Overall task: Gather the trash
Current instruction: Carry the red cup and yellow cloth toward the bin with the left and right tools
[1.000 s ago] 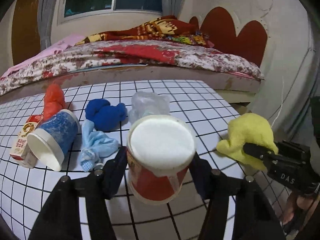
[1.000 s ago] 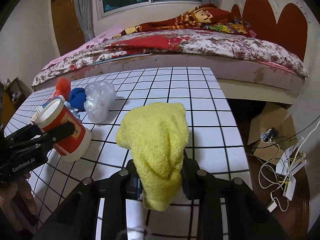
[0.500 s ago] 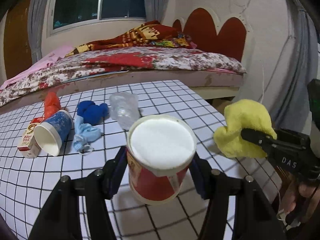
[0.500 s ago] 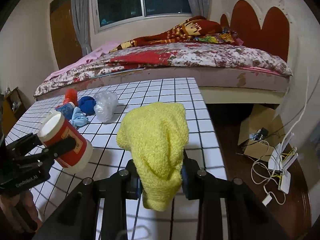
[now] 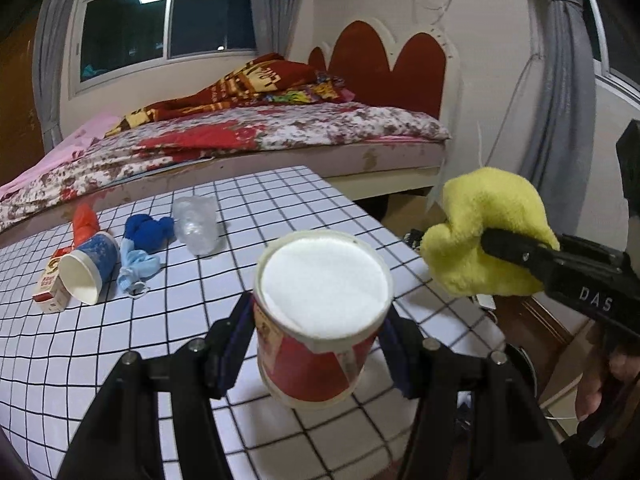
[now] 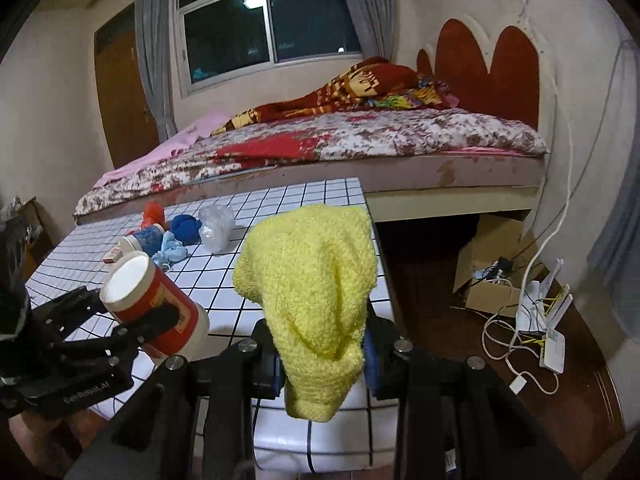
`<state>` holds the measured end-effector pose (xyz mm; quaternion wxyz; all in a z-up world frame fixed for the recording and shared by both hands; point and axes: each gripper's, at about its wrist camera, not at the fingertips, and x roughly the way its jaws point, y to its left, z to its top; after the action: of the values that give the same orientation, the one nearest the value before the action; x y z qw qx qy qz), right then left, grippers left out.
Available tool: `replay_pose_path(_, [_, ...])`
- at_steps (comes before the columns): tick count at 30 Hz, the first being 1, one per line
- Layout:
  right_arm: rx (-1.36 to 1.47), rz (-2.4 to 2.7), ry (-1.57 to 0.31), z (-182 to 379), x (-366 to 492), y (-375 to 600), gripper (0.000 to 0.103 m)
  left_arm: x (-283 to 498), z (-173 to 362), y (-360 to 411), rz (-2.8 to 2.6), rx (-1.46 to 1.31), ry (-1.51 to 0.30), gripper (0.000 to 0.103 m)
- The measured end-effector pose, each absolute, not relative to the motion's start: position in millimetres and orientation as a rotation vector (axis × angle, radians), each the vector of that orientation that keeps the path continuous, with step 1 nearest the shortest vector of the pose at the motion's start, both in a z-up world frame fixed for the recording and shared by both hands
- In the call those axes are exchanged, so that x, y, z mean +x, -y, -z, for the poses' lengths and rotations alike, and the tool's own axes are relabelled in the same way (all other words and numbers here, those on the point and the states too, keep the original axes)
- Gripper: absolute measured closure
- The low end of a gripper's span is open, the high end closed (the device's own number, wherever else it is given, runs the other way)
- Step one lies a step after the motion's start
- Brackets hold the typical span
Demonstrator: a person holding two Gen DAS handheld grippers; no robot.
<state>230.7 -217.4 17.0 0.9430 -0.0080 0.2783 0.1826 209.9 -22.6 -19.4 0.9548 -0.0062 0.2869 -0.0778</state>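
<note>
My left claw (image 5: pixel 316 344) pinches the red cup (image 5: pixel 320 320) round its middle, light and crushable I'd say, while my right claw (image 6: pixel 324 356), just beside it, squeezes the soft yellow cloth (image 6: pixel 312 280) bunched and flopping over its jaws.

Red cup (image 5: pixel 316 364) with white base, yellow cloth (image 6: pixel 316 280), black-gridded white table (image 5: pixel 80 344), floral bedspread (image 6: pixel 360 140)

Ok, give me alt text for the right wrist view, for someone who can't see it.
The right gripper is shut on a yellow cloth held above the near edge of a checked table. To its left, the left gripper holds a red cup. Farther back on the table lie a blue cup, blue cloths and a clear bag, with a bed behind.
</note>
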Motion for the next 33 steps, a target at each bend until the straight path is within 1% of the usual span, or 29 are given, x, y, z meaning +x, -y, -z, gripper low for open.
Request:
replay_pose_path(17, [0.052, -0.255, -0.535, -24.0, 174.3, 296.6, 0.071, 176.3, 10.4, 97.1, 0.297, 0.045, -0.567, 0.043])
replay_pose_path(33, [0.110, -0.091, -0.598, 3.2, 135.0, 388.8, 0.071, 154.1, 26.3, 185.1, 0.465, 0.082, -0.618, 0.043])
